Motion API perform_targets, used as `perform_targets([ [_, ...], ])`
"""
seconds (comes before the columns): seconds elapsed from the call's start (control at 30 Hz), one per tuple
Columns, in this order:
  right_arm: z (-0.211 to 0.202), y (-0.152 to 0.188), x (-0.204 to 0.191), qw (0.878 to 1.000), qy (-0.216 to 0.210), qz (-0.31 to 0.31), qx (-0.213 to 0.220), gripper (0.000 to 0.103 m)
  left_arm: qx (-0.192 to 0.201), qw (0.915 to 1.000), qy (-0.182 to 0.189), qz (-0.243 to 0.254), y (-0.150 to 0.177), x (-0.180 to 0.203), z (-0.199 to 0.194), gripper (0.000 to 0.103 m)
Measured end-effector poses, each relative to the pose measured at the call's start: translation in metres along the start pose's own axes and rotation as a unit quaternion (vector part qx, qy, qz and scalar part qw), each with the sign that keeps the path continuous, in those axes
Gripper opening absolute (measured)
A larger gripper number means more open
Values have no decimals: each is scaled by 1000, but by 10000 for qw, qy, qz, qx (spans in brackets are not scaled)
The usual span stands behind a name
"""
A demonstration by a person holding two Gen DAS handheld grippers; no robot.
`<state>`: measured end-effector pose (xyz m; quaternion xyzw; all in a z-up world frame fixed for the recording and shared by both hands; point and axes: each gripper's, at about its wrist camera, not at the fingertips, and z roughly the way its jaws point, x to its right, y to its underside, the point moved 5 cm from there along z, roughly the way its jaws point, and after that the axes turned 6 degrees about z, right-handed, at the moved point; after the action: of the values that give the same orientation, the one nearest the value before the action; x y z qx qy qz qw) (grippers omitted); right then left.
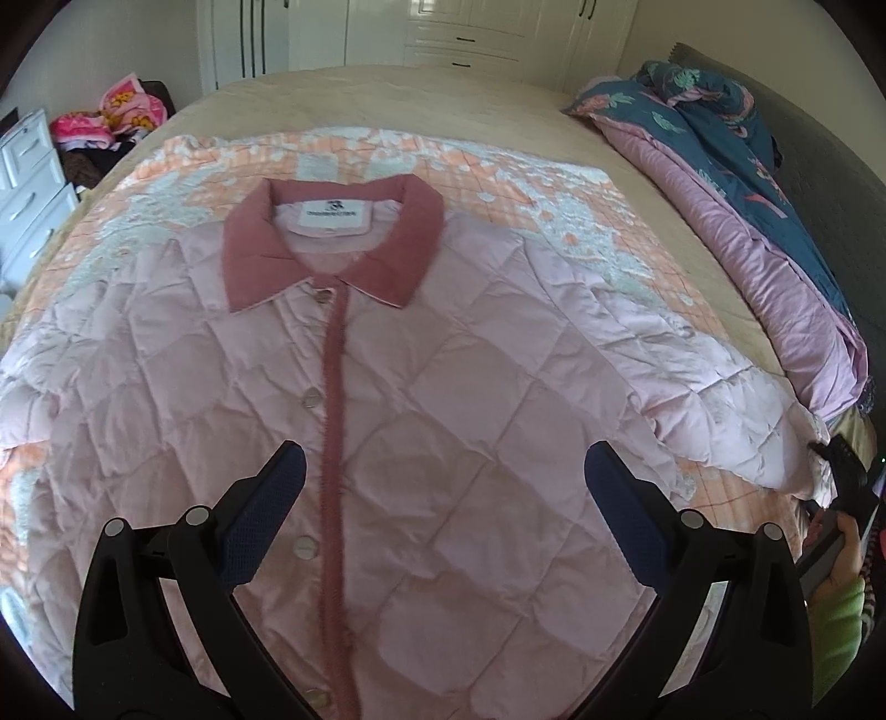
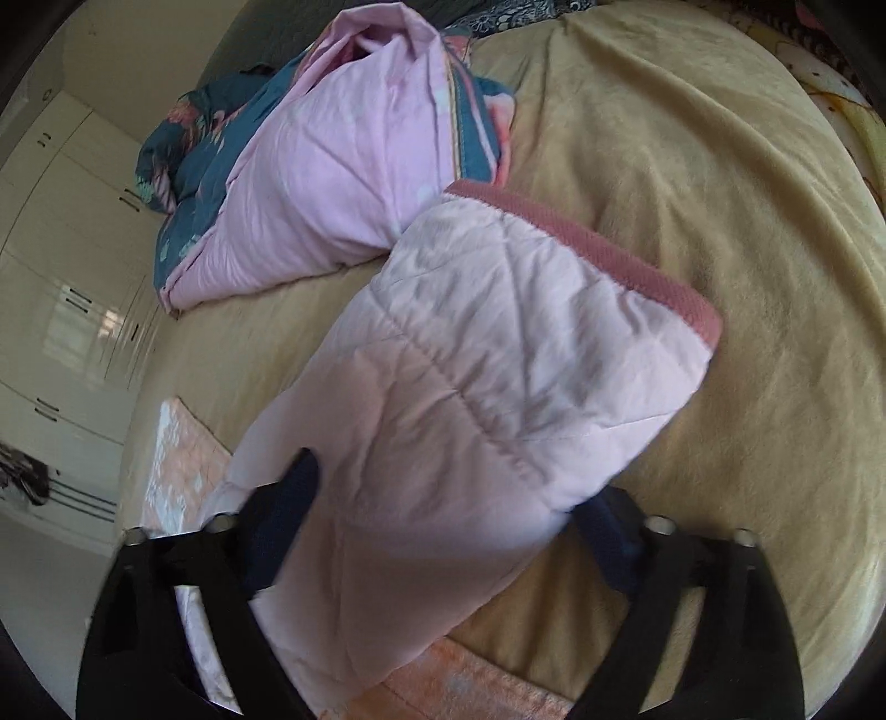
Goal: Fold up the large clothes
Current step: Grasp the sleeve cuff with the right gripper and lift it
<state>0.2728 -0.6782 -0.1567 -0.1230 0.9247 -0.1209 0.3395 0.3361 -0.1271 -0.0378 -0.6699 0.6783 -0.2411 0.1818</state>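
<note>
My left gripper (image 1: 443, 487) hangs jaws wide apart over the pale pink quilted jacket (image 1: 387, 387) with its dusty-rose collar, spread flat, buttoned, on the peach patterned sheet (image 1: 498, 183) mid-bed. My right gripper (image 2: 443, 515) straddles the jacket's rose-cuffed sleeve (image 2: 498, 343) near the rumpled pink-and-teal quilt (image 2: 310, 183); whether it pinches, I cannot tell.

Left wrist overlooks the jacket (image 1: 387, 387); right wrist nears its sleeve (image 2: 470, 360).

white wardrobe (image 1: 443, 33) | beige bed (image 1: 387, 99) | white drawers (image 1: 27, 183)
</note>
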Motion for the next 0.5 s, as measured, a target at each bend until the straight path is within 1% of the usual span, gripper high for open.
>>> perform_targets([
  [0.03,-3,-1,1,9998,-182,35,-3,57,12,10000,3,-38,1,-4,-3,95],
  [0.07,-7,-3,0,9997,-245,-20,46,44,30,10000,-23,-51,1,-7,-7,95],
  [0.1,-13,-4,-5,9992,-311,-226,119,40,43,10000,-57,-45,1,-8,-9,95],
  [0.13,-17,-4,-10,9986,-352,-367,158,37,76,9999,-98,-26,0,-11,-13,95],
  [0.2,-34,-2,-22,9962,-586,-602,218,30,159,9997,-159,10,0,-13,-20,95],
  [0.27,-47,-2,-36,9937,-764,-776,267,27,256,9994,-241,14,-2,-17,-28,95],
  [0.37,-66,1,-58,9894,-1002,-1002,331,26,323,9993,-139,-101,-6,-23,-38,95],
  [0.5,-93,8,-88,9812,-1208,-1430,476,26,476,9987,-139,-115,-11,-30,-54,95],
])
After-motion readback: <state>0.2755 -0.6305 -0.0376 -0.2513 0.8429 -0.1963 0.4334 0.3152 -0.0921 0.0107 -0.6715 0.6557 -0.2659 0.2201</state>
